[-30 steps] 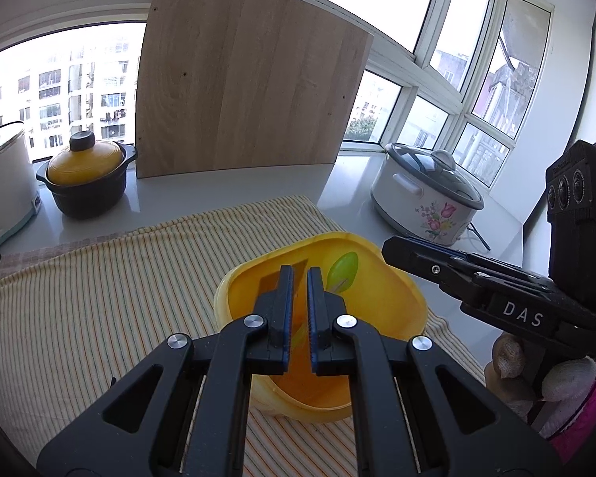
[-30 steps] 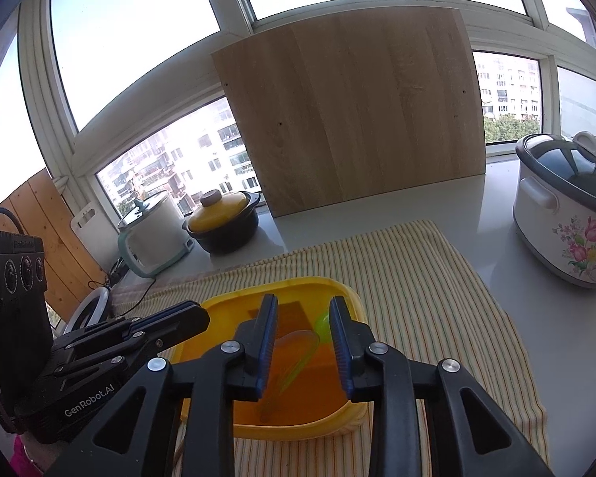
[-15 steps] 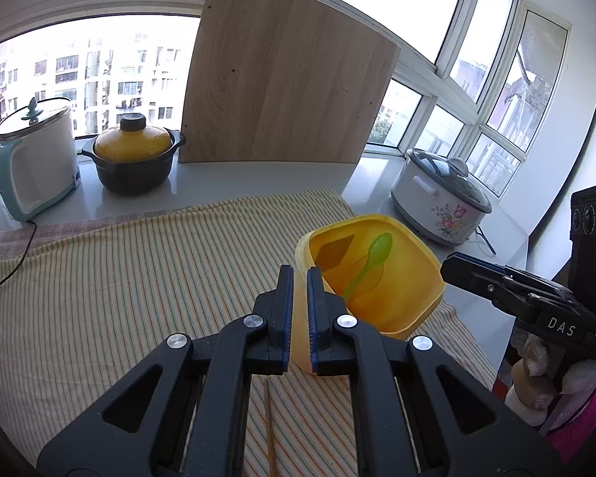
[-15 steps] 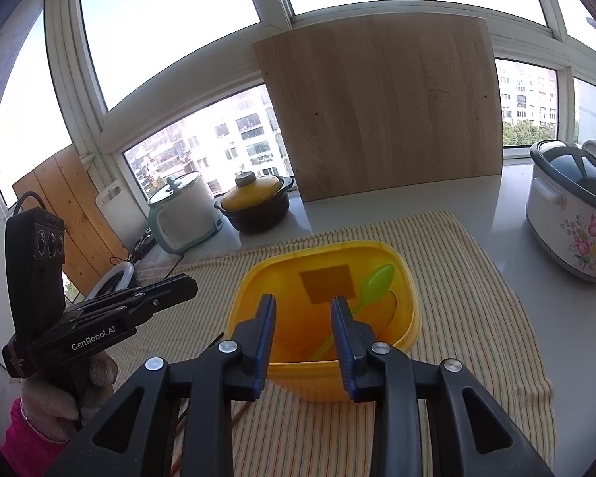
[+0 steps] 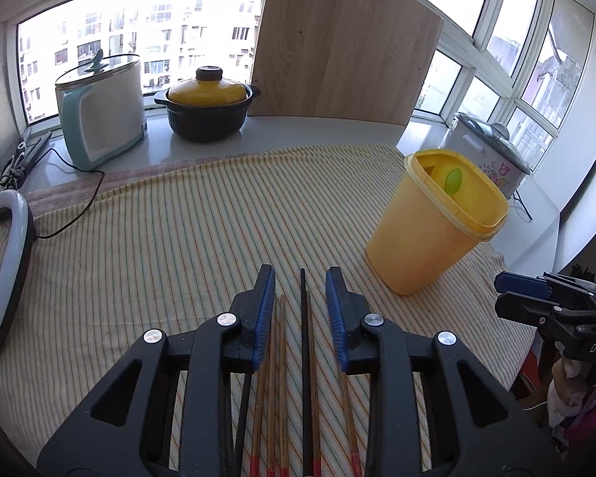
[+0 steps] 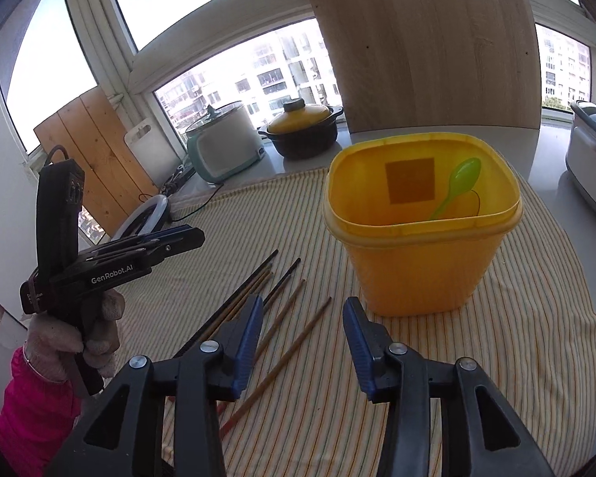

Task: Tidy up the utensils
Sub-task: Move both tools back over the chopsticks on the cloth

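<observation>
A yellow plastic bin [image 5: 429, 226] [image 6: 417, 246] stands upright on the striped cloth with a green spoon [image 5: 453, 179] [image 6: 459, 183] inside. Several wooden and black chopsticks [image 5: 306, 357] [image 6: 274, 310] lie side by side on the cloth left of the bin. My left gripper [image 5: 300, 278] is open, its fingers straddling the chopsticks just above them. My right gripper [image 6: 302, 306] is open and empty, low over the cloth in front of the bin; it shows at the right edge of the left wrist view [image 5: 536, 298].
A striped cloth [image 5: 178, 238] covers the counter. Behind it stand a teal-and-white cooker [image 5: 99, 111], a black pot with a yellow lid [image 5: 208, 105], a wooden board [image 5: 337, 51] and a floral slow cooker [image 5: 496, 151]. A ring light [image 5: 0, 278] lies at the left.
Both grippers pulled back and down from over the bin. The left gripper opened and now sits over the chopsticks; the right gripper opened wider.
</observation>
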`<control>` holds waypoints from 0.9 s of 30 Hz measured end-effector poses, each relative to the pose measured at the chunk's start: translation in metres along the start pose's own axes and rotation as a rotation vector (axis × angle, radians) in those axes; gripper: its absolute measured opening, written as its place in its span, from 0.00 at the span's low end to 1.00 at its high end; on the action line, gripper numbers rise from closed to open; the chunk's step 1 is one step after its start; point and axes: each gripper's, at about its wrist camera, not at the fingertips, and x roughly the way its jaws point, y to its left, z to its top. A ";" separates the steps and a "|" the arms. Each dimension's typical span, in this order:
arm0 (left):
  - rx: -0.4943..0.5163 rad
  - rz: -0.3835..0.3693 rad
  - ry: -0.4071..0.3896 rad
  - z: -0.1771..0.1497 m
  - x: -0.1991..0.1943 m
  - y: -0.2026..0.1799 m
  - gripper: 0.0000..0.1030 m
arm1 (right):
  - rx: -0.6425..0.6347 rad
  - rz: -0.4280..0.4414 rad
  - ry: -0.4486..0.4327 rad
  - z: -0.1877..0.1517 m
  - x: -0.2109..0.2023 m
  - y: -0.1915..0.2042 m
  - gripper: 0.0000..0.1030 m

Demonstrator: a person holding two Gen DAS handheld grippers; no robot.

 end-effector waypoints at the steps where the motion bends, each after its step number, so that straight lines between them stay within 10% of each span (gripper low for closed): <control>1: 0.006 0.007 0.014 -0.004 0.001 0.003 0.25 | 0.004 -0.001 0.017 -0.005 0.005 0.002 0.42; 27: 0.091 0.018 0.294 -0.045 0.075 0.034 0.14 | 0.128 -0.089 0.240 -0.048 0.098 0.021 0.31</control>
